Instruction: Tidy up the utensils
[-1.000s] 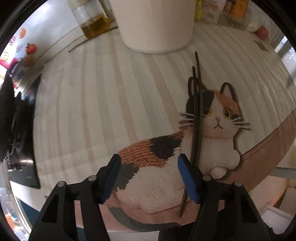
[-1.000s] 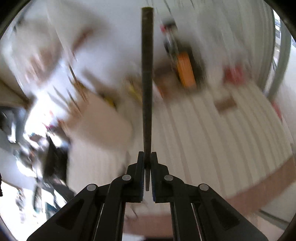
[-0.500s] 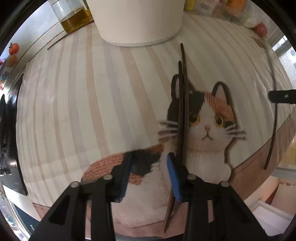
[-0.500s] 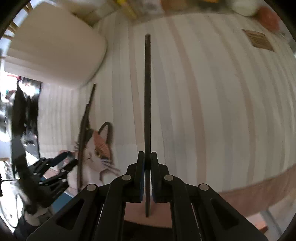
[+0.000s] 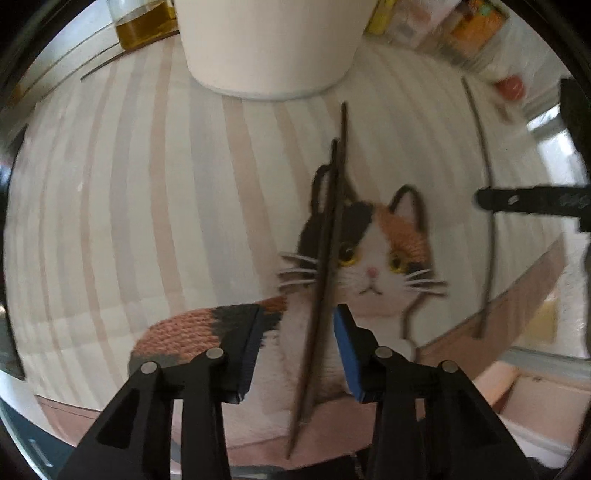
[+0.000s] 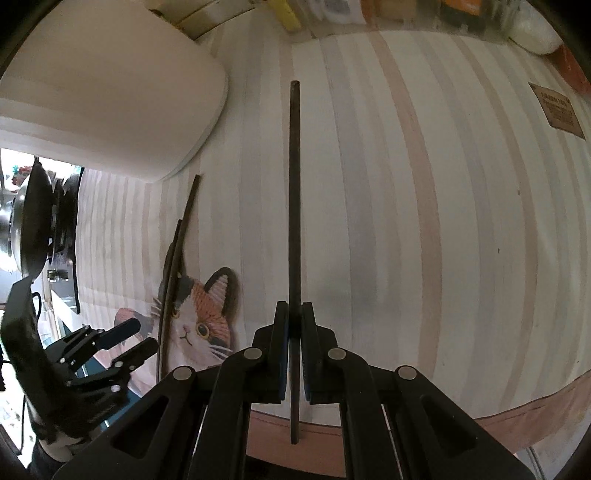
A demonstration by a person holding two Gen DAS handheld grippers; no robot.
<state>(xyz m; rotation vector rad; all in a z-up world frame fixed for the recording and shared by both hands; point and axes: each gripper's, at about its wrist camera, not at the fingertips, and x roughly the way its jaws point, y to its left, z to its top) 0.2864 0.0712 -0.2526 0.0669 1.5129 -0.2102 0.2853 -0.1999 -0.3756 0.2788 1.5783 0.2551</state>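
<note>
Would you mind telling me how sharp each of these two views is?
Left wrist view: the cat-print striped cloth and the pair of dark chopsticks look slightly smeared, edges softest; right wrist view: crisp, the single dark chopstick sharp, stripes bowed by fisheye.

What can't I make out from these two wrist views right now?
- White container: top cut off by the left wrist view's edge; contents unseen.
- Left claw: its pads straddle the chopstick pair on the cat mat; contact unclear.
- Right claw: shut on a single chopstick; whether its tip touches the mat is unclear.
- Back-edge packages: blurred, unreadable.
</note>
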